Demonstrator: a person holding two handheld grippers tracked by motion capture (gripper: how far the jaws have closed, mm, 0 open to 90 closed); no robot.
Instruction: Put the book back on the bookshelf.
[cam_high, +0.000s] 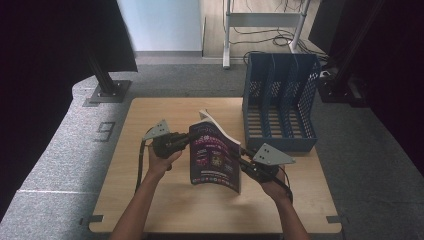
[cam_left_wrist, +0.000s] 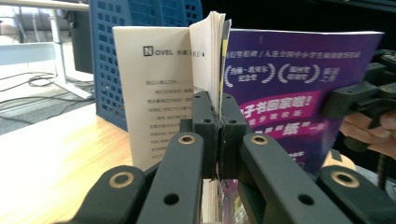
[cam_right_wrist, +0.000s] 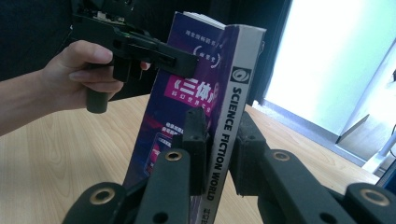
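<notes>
Holding upright over the bench (cam_high: 150, 200), just short of the blue rack (cam_high: 280, 100): magazine (cam_high: 215, 155), likely staged for slotting in. Right tool (cam_high: 248, 164) clamped on the spine, carrying the weight; left tool (cam_high: 186, 140) shut on the page edge, steadying it and keeping the pages from fanning. Spine reads "SCIENCE FICTION WORLD"; inner page header "NOVEL".

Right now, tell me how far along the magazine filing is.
Done: the magazine is off the table, upright. In hand: the left gripper is shut on its page edge, the right gripper on its spine. Left: the blue file rack behind it has nothing in its slots, so the magazine has yet to go in.
</notes>
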